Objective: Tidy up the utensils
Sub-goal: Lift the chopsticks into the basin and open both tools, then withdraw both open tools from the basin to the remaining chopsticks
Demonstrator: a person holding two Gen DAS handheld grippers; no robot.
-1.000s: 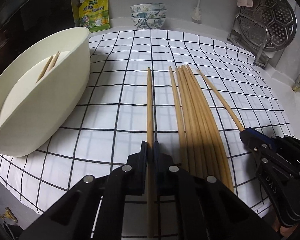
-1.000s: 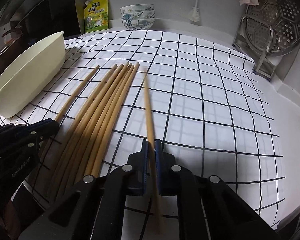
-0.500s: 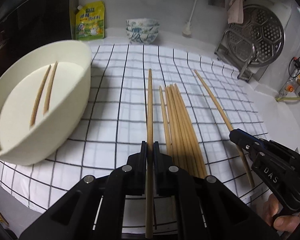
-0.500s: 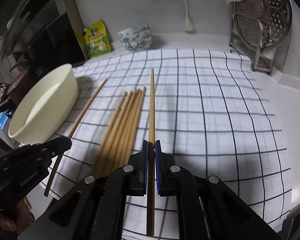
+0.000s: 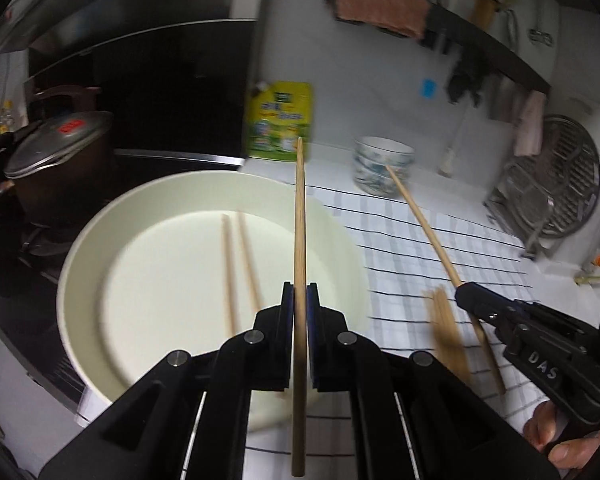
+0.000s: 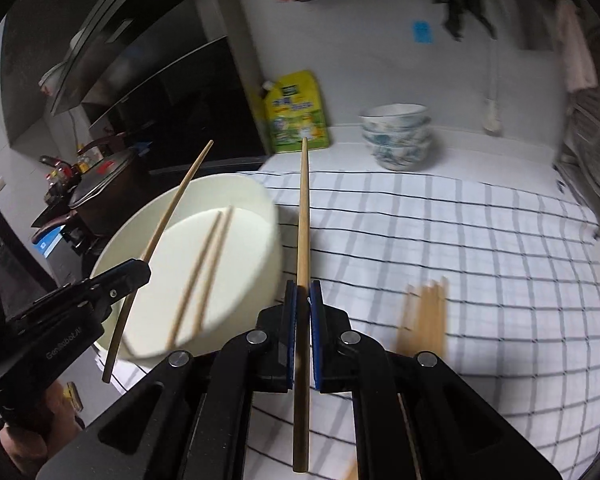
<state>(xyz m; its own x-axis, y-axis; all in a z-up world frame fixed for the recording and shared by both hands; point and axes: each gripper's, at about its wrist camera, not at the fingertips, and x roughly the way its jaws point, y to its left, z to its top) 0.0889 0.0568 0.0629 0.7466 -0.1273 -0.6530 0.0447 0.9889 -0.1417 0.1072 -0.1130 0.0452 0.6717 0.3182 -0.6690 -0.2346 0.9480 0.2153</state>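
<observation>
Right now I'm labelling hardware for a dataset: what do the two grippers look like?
Both are matte black plastic with silver screws and blue finger pads. The left gripper reads "Genrobot.AI" on its side, the right gripper "DAS". Bare fingers hold each handle; no cables or sleeves show.

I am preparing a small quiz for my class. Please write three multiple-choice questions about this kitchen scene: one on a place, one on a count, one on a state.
1. Where does the yellow pouch stand?
A. inside the basin
B. against the back wall
C. on the checked cloth

2. How many chopsticks lie in the basin?
A. none
B. two
C. five

3. What is the state of the left tool?
A. shut on one chopstick
B. open and empty
C. shut on a bowl

Answers:
1 B, it leans at the wall beside the stacked bowls.
2 B, a pair lies side by side on the basin floor.
3 A, both pads clamp a single chopstick, as the right tool does with its own.
</observation>
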